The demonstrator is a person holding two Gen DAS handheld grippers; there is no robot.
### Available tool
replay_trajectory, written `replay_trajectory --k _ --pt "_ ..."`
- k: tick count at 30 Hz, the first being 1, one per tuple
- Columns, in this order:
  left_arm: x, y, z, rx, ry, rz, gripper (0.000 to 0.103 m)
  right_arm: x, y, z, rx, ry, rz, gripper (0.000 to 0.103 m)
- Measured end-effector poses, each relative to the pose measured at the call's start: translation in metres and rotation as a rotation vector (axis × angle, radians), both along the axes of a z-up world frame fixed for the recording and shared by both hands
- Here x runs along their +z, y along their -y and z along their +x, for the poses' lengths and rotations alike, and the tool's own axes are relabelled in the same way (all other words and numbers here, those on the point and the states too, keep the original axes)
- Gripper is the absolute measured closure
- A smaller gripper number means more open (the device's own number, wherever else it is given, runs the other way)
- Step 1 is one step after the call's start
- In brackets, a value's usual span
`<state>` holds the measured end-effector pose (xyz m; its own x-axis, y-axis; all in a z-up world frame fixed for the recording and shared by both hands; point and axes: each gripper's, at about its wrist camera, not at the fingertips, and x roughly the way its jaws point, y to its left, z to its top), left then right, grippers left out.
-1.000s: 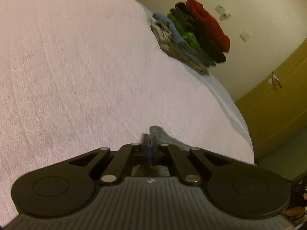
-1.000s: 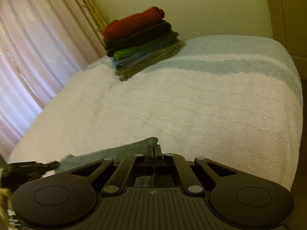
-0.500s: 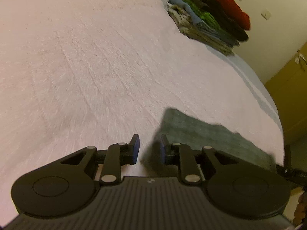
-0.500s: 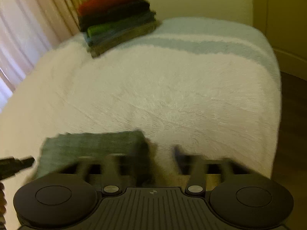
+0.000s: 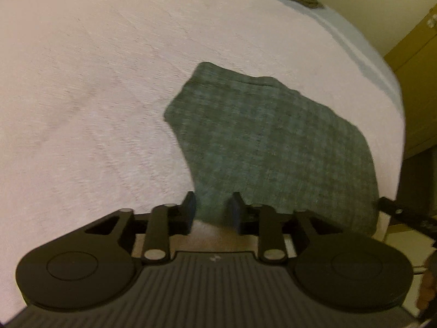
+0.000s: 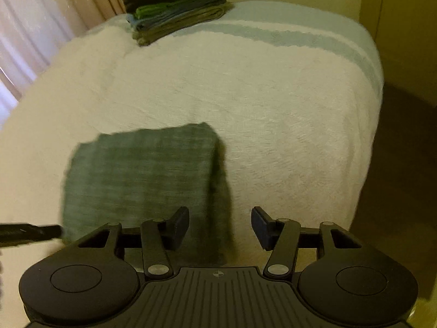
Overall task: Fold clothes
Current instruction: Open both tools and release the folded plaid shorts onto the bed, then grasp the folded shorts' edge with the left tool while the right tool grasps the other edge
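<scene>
on the white bedspread (image 6: 273, 104) a folded grey-green cloth (image 5: 273, 147) lies flat near the bed's edge, the left gripper (image 5: 211, 210) and right gripper (image 6: 220, 225) both spread, holding nothing, over its near edge.

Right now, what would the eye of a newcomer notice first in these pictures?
First, the folded grey-green cloth lying flat on the white bedspread, just ahead of both open tools. Next, the colourful stack of folded clothes at the far end of the bed, red on top, near the curtain.
</scene>
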<state>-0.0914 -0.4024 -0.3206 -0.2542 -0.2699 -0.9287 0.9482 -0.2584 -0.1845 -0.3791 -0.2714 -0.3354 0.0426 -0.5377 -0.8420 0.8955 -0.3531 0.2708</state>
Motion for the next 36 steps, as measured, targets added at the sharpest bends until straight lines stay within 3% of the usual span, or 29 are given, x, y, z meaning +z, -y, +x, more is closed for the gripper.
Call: replay_trajectory --k 1,5,14,16,19,23,30,34,35,36 --pt "0.006 -0.004 -0.001 -0.001 0.025 -0.001 0.072 0.004 -0.001 0.002 0.004 0.014 -0.008 0.021" --pt "0.02 -0.013 -0.01 -0.003 0.102 -0.02 0.069 0.013 -0.001 0.007 0.039 0.043 -0.028 0.02" --pt "0.033 -0.024 -0.023 0.041 0.113 -0.052 0.067 0.006 0.006 -0.021 0.134 0.157 -0.03 0.02" --pt "0.037 -0.025 -0.015 0.057 0.047 -0.074 0.064 0.0 0.006 -0.038 0.135 0.219 -0.042 0.02" --pt "0.03 -0.016 0.016 0.124 -0.124 -0.095 0.061 -0.008 0.009 -0.061 0.123 0.306 -0.066 0.02" --pt "0.003 0.013 0.053 0.226 -0.276 -0.05 0.06 -0.025 0.019 -0.08 0.108 0.406 -0.084 0.02" --pt "-0.068 0.057 0.074 0.234 -0.482 0.106 0.058 -0.069 0.047 -0.093 0.065 0.576 -0.115 0.02" --pt "-0.088 0.068 0.075 0.196 -0.66 0.16 0.061 -0.087 0.064 -0.093 0.081 0.659 -0.115 0.021" --pt "-0.091 0.071 0.07 0.178 -0.685 0.172 0.061 -0.09 0.068 -0.091 0.087 0.678 -0.116 0.022" --pt "-0.093 0.074 0.064 0.158 -0.703 0.183 0.061 -0.093 0.071 -0.089 0.088 0.694 -0.116 0.033"
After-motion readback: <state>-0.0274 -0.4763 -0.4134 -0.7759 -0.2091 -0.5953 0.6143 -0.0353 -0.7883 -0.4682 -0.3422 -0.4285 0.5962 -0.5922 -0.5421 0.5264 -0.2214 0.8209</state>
